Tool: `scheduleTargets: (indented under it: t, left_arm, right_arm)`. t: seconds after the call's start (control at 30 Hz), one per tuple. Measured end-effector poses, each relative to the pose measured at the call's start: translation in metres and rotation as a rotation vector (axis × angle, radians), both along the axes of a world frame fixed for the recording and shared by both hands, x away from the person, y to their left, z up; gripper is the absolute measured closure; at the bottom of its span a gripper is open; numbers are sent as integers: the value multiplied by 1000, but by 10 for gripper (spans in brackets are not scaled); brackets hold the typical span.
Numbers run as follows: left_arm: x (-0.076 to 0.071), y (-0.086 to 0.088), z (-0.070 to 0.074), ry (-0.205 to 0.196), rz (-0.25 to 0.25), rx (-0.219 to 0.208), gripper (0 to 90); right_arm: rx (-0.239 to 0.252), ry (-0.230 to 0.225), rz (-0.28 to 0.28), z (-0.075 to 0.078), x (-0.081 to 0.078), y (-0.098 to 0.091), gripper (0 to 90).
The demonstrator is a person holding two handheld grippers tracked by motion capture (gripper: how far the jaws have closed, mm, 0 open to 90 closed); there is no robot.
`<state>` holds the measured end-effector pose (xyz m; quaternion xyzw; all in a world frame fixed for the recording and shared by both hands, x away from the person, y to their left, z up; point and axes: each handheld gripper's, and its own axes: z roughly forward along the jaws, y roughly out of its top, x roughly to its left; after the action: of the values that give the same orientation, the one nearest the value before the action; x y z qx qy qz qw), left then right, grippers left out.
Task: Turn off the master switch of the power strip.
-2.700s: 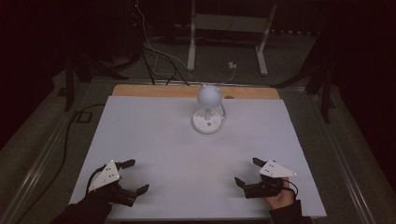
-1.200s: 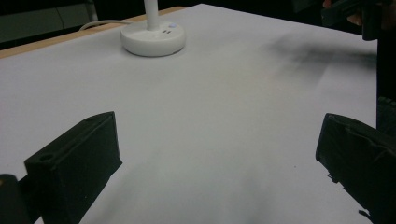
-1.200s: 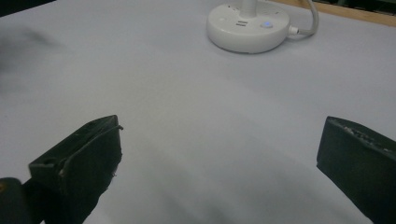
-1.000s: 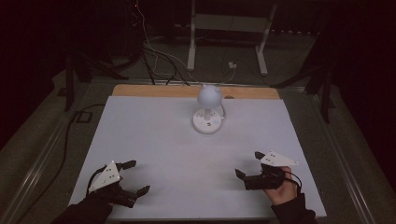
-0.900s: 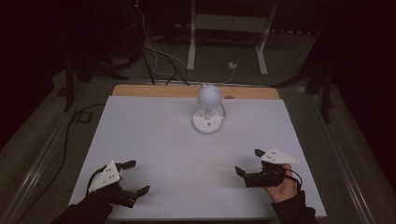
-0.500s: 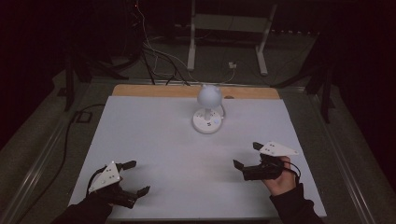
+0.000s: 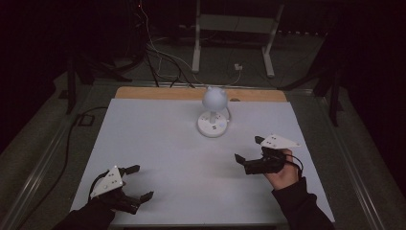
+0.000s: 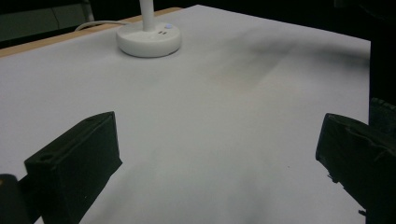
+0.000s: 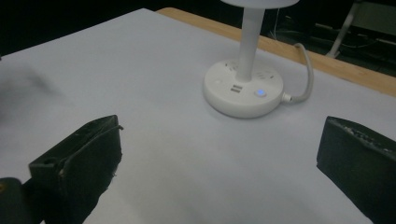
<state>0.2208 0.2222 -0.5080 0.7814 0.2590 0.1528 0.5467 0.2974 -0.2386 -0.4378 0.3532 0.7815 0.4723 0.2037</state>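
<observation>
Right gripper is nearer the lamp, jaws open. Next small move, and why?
Probably ease the right gripper forward toward the lamp base. Its jaws are wide open and empty, bare table lies between them and the base, and the blue-lit button faces that gripper. The left gripper sits farther off.

In the right gripper view the lamp [image 9: 244, 79] loses its head at the top edge, and in the left gripper view only its base and a stub of stem show at upper left. The markings on the base are too small to read from the high view.
</observation>
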Motion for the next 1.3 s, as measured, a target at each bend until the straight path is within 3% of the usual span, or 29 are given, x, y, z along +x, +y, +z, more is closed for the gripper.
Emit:
scheduleTargets:
  t: [1.3]
  left_arm:
    - [-1, 1, 1, 0, -4, -1, 3]
  right_arm:
    - [21, 17, 12, 3, 52, 24, 0]
